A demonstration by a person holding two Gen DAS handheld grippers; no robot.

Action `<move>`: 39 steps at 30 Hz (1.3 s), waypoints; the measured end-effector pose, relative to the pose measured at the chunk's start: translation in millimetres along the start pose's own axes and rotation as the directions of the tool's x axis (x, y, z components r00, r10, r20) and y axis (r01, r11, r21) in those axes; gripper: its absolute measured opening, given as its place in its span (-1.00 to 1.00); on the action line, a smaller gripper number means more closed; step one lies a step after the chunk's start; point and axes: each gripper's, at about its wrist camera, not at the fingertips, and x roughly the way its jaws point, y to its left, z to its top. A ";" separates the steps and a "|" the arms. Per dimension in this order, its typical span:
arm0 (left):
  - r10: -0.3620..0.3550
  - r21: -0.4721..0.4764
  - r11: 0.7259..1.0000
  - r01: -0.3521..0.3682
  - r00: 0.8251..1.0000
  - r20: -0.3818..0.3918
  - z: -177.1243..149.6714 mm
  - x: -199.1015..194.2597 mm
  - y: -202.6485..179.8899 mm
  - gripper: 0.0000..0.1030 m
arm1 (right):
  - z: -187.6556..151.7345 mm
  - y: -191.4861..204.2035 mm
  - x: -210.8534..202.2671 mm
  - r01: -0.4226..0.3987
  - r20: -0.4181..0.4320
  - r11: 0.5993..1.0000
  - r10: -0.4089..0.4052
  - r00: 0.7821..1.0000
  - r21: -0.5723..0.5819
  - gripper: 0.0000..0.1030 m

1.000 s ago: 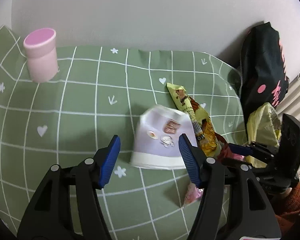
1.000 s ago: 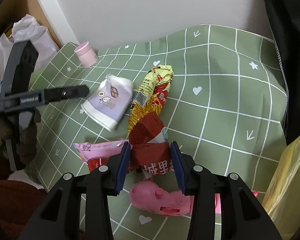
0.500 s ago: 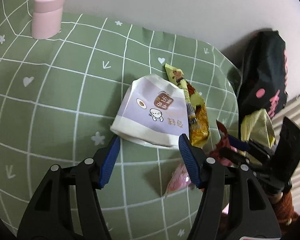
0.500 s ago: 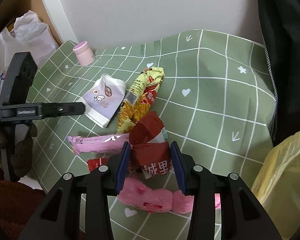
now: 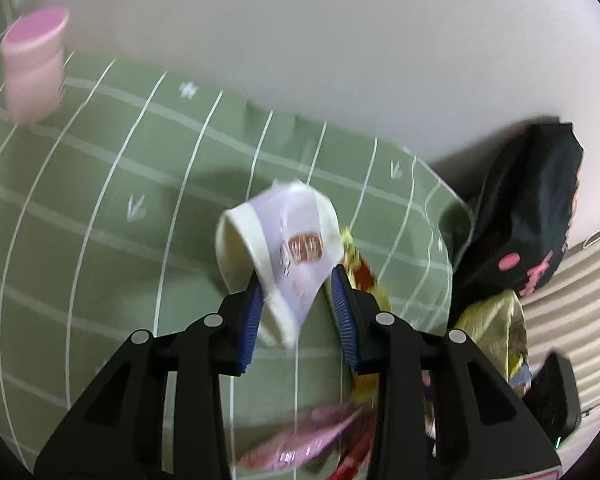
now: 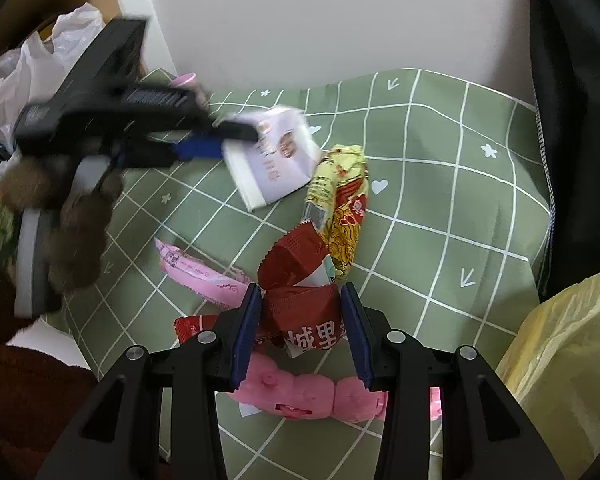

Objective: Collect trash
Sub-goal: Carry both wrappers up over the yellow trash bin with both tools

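Left gripper (image 5: 296, 300) pinching the rim of a crushed lilac paper cup (image 5: 288, 240), jaws just closed in on it; cup tilted, mouth toward 9 o'clock, everything smeared by motion blur. Below the fingers, at 6 o'clock, a pink wrapper (image 5: 300, 440) half hidden behind the black frame, print unreadable. At 3 o'clock of the cup, only a sliver of a yellow noodle packet (image 5: 360, 268) peeking past the right pad. Farther out at 10 o'clock, a blurred pink jar (image 5: 34, 68) on the green checked cloth (image 5: 100, 200); at 3 o'clock a black bag (image 5: 528, 220). Right gripper (image 6: 304, 320) clamped on a crumpled red wrapper (image 6: 300, 276), part of its lettering covered by the pads. Under that gripper, at 6 o'clock, a pink plastic toy (image 6: 300, 396), mostly screened by the fingers. Right wrist view alone giving the whole noodle packet (image 6: 342, 208) at 12 o'clock, the pink wrapper (image 6: 200, 272) at 10 o'clock, a yellow plastic bag (image 6: 560, 360) cut off at 3 o'clock, and the other gripper (image 6: 220, 140) holding the cup (image 6: 276, 160) off the cloth, blurred. Gloved hand (image 6: 60, 216) at 9 o'clock indistinct.
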 end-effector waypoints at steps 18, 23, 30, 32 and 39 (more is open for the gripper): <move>0.067 0.424 0.896 -0.135 0.983 0.171 18.6 -47.8 -94.7 -0.93 | 11.0 -29.5 -83.8 0.118 0.224 0.974 -0.162 0.961 0.194 -0.25; -0.039 0.507 0.859 -0.065 0.981 0.193 22.2 -70.1 -138.2 -0.93 | 16.1 -31.1 -123.9 0.221 0.295 0.952 -0.278 0.914 0.211 -0.25; -0.271 0.571 0.800 0.187 0.960 0.066 23.4 -79.4 -198.4 -0.93 | -11.8 -60.9 -198.6 0.404 0.322 0.863 -0.492 0.809 0.304 -0.25; -0.339 0.584 0.759 0.286 0.941 -0.021 16.5 -70.6 -225.4 -0.93 | -27.2 -74.4 -219.5 0.454 0.309 0.817 -0.562 0.768 0.356 -0.25; -0.365 0.652 0.633 0.417 0.904 -0.223 -29.7 -30.0 -295.8 -0.93 | -89.3 -123.6 -269.0 0.556 0.179 0.674 -0.699 0.692 0.486 -0.24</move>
